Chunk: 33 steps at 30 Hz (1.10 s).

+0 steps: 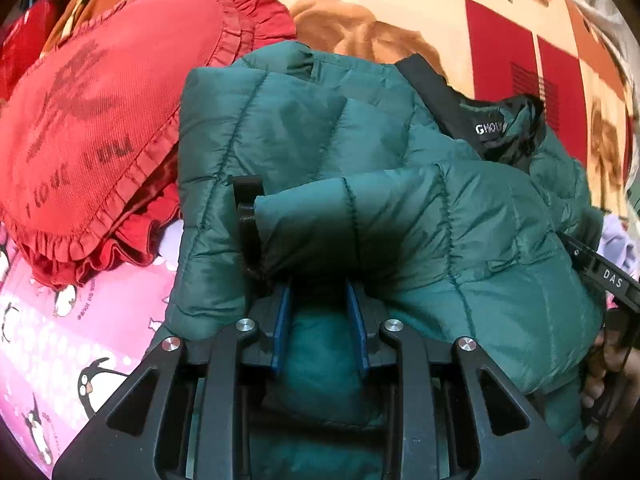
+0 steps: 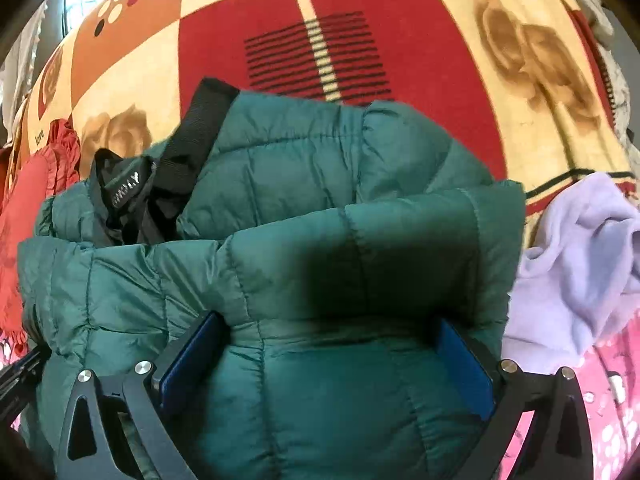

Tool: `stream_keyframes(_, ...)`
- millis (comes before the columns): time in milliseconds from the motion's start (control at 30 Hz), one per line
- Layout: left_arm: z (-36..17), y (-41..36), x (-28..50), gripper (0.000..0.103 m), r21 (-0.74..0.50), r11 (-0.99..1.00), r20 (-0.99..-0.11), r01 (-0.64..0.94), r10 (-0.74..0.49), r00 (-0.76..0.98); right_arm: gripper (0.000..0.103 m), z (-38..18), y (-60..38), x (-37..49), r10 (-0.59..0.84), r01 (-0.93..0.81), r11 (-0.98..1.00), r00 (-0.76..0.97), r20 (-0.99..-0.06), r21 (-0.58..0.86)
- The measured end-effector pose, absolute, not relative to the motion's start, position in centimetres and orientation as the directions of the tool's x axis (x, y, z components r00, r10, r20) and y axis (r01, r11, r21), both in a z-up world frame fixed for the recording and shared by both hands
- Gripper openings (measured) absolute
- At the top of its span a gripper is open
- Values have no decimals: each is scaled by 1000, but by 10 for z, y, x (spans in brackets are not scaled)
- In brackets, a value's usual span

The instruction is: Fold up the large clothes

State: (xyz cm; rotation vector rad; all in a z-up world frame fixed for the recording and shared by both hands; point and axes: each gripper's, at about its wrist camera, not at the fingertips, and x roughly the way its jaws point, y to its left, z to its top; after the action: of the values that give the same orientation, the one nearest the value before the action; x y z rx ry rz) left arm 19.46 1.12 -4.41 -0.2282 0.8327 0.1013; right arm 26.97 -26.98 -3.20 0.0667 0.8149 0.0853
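A dark green quilted puffer jacket (image 1: 360, 168) lies bunched on the bed, its black collar lining and brand label (image 1: 490, 128) showing. My left gripper (image 1: 320, 320) is shut on a fold of the jacket, the blue pads pinching the fabric. In the right wrist view the jacket (image 2: 300, 208) fills the middle, with the label (image 2: 126, 192) at the left. My right gripper (image 2: 326, 344) is open wide, its blue pads (image 2: 192, 356) on either side of a thick fold of the jacket. The right gripper's body also shows at the right edge of the left wrist view (image 1: 608, 280).
A red frilled heart cushion (image 1: 92, 120) lies left of the jacket. A lilac garment (image 2: 580, 264) lies to its right. Underneath are a red and cream "love" blanket (image 2: 380, 40) and a pink penguin sheet (image 1: 60, 340).
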Motion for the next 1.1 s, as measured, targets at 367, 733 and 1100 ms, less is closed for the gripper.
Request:
stream_keyframes(367,-18,-6,171,26,-114,981,-708,-158,32,705,103,11,-233,182,170,-163,983,660,-732,81)
stream_keyframes(733,-53,-7,181,30,-72,978,-759,-195,73,647,103,-49,-219,199,153,-190,980,546,-823,56)
stream_keyframes(1100,-58,-9,184,31,-79,973,-761,-218,83,644,103,-53,-219,195,157,-194,979,562,-812,55)
